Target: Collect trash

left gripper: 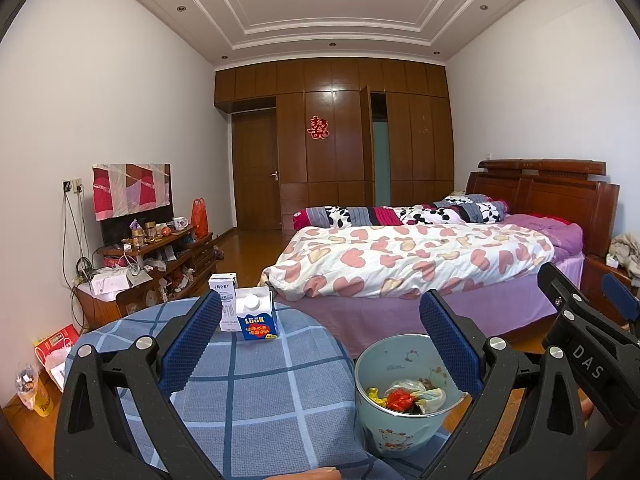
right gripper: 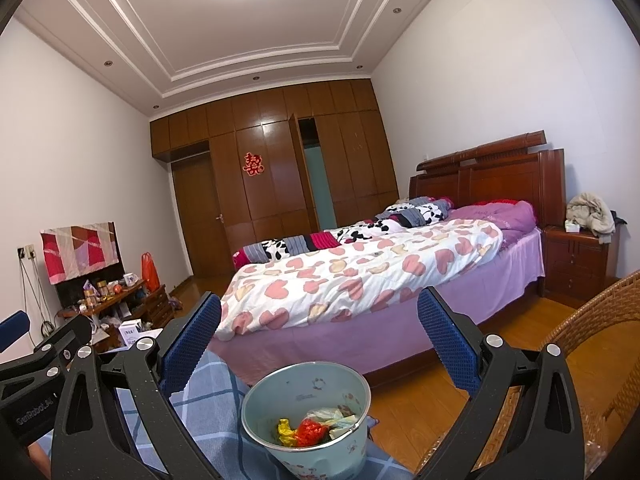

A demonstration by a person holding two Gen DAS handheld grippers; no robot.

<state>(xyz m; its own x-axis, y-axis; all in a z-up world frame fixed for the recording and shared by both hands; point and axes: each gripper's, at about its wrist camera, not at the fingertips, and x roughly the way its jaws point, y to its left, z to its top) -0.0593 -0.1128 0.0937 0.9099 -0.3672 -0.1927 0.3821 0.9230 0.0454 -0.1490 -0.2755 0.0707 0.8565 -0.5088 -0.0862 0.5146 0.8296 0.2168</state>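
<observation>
A round bench (left gripper: pixel 256 392) covered in a blue checked cloth fills the near part of the left wrist view. At its far edge stand two cartons, touching or nearly so: a blue and white milk carton (left gripper: pixel 256 316) with a white screw cap, and just left of it, slightly farther, a taller white carton (left gripper: pixel 224 292). At the bench's right edge sits a pale blue bin (left gripper: pixel 404 396), already holding crumpled red, yellow and clear wrappers (left gripper: pixel 404 398).

The left gripper (left gripper: pixel 320 336) is spread wide and holds nothing; its left finger partly hides the white carton. The right gripper (right gripper: pixel 320 340), also wide and empty, hovers above the bin.

The cartons look like the trash left to collect. To do this well, the left gripper should probably reach far, straddle the milk carton across its flat sides below the cap, and close gently, since thin card may crush or tip. Keeping clear of the neighbouring carton would avoid knocking it off the far edge.
</observation>
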